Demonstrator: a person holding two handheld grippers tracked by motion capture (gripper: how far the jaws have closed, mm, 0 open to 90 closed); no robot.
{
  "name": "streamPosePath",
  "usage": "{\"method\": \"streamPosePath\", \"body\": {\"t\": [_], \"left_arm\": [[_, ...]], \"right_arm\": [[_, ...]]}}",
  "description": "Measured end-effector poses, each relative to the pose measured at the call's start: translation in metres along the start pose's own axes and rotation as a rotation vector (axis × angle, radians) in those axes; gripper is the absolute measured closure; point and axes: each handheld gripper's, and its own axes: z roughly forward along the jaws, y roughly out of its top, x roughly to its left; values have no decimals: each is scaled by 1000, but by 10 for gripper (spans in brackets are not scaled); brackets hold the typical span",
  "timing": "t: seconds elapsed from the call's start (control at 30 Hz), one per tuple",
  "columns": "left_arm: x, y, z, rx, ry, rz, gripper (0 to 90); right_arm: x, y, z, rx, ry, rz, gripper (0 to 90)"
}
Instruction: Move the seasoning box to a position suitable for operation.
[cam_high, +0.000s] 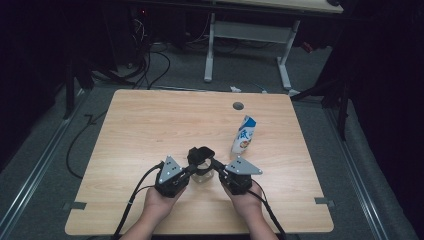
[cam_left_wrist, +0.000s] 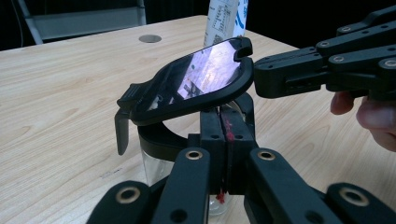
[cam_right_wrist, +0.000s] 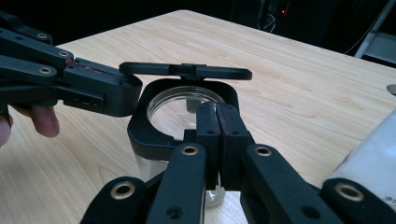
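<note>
OBJECT: clear glass jar with black hinged flip lid (cam_high: 199, 165), rigid, fragile, slippery | LEFT gripper (cam_high: 191, 170): clamped on collar | RIGHT gripper (cam_high: 214, 163): closed at lid edge | HOLD: grip black collar, never glass.

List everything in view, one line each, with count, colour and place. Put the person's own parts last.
Table: one, light wood, centre of the high view, with a round grey hole near its far edge.
Jar: one, clear glass with a black collar, near the table's front edge, between the hand-held grippers.
Lid: one, black, hinged on the jar and tilted open.
Carton: one, white and blue, upright, beyond the jar and to its right.
Second table: one, white legs, on the floor behind.
Cables: several, black, on the floor at far left.
Left hand-held gripper: one, black, at the jar's left.
Right hand-held gripper: one, black, at the jar's right.
Hands: two, at the bottom edge.
</note>
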Motion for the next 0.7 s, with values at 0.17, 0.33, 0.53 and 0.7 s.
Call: {"method": "streamPosePath", "body": {"t": [0.17, 0.33, 0.53, 0.7], "left_arm": [[0, 2, 0, -6, 1, 1, 888], [1, 5, -1, -18, 6, -1, 888], [4, 8, -2, -27, 18, -1, 888], [7, 11, -1, -35, 32, -7, 888]], "right_arm": [[0, -1, 5, 8, 5, 1, 887], [2, -3, 8, 13, 12, 7, 888], [1, -5, 8, 4, 16, 10, 900], [1, -5, 8, 4, 18, 9, 900]]}}
